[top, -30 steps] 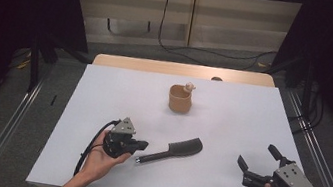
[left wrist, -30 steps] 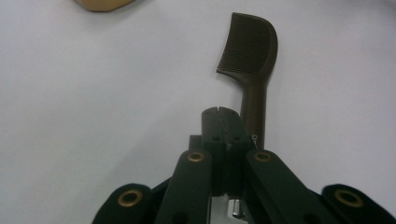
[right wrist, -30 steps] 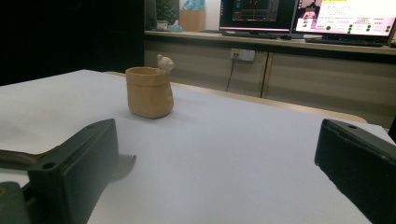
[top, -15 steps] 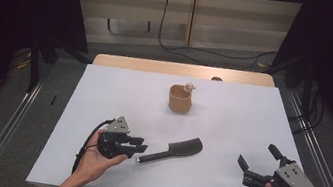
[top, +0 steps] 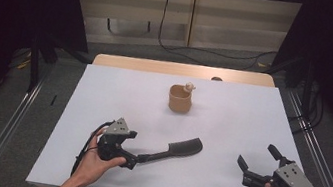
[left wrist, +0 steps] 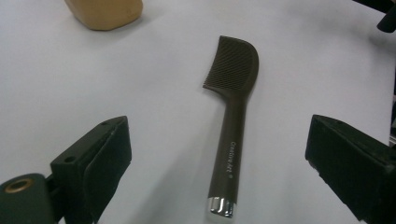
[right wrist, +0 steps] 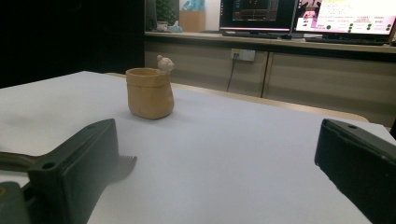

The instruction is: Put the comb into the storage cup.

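From above, the comb (top: 173, 152) is seen flat on the table (top: 230, 124), its handle end at the left gripper (top: 136, 162), whose jaws are spread. The right gripper (top: 257, 161) is held wide too, well apart. The cup (top: 179, 99) stands farther back (contents cannot be told).

In the left gripper view, the comb (left wrist: 231, 140) is framed between open jaws, untouched.

In the right gripper view, the cup (right wrist: 149, 93) is upright, a small figure (right wrist: 165, 63) on its rim.

Matt dark plastic comb (left wrist: 232, 116), metal-capped

The comb (left wrist: 232, 135) handle bears small white lettering, seemingly "Creative Art"; nothing else is legible.
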Demonstrator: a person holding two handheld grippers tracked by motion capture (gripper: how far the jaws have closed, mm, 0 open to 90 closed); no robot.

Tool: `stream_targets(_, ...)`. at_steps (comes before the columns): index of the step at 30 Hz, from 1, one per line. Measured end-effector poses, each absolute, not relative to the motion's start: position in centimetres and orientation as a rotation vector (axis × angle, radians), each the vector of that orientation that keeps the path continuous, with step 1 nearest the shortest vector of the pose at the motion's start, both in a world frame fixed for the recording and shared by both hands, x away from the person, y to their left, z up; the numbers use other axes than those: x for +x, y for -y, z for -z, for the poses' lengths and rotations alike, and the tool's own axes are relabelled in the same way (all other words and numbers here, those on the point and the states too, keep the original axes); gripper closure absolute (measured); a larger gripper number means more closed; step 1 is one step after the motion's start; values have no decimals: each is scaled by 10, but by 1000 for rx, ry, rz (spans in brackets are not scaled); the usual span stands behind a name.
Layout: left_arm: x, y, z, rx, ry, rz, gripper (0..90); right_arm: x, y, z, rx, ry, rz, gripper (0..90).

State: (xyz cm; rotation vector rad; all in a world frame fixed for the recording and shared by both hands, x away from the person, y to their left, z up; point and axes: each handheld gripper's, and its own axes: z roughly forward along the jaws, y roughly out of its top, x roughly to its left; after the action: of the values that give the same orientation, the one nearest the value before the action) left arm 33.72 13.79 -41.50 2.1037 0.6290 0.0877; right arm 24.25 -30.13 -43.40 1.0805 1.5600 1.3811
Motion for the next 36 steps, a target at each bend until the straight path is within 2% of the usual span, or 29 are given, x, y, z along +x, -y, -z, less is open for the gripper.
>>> stream_targets(5, 340, -131, 412, 2102, -617, -79, 61, 242, 301, 434, 1078, -1556, -1383, 0)
stream_targets(12, 349, -111, 419, 2248, -578, -90, 71, 242, 301, 434, 1079, -1561, -1383, 0)
stream_targets(16, 351, -103, 416, 2289, -547, -40, 65, 242, 301, 434, 1080, -1562, -1384, 0)
stream_targets(20, 357, -98, 416, 2343, -527, -82, 68, 242, 301, 434, 1079, -1564, -1380, 0)
stream_targets(26, 362, -92, 420, 2414, -518, -32, 64, 242, 301, 434, 1077, -1562, -1385, 0)
stream_targets(28, 363, -89, 417, 2432, -487, -77, 62, 242, 301, 434, 1078, -1565, -1384, 0)
stream_targets(36, 370, -75, 415, 2496, -476, 17, 70, 241, 301, 434, 1075, -1567, -1383, 0)
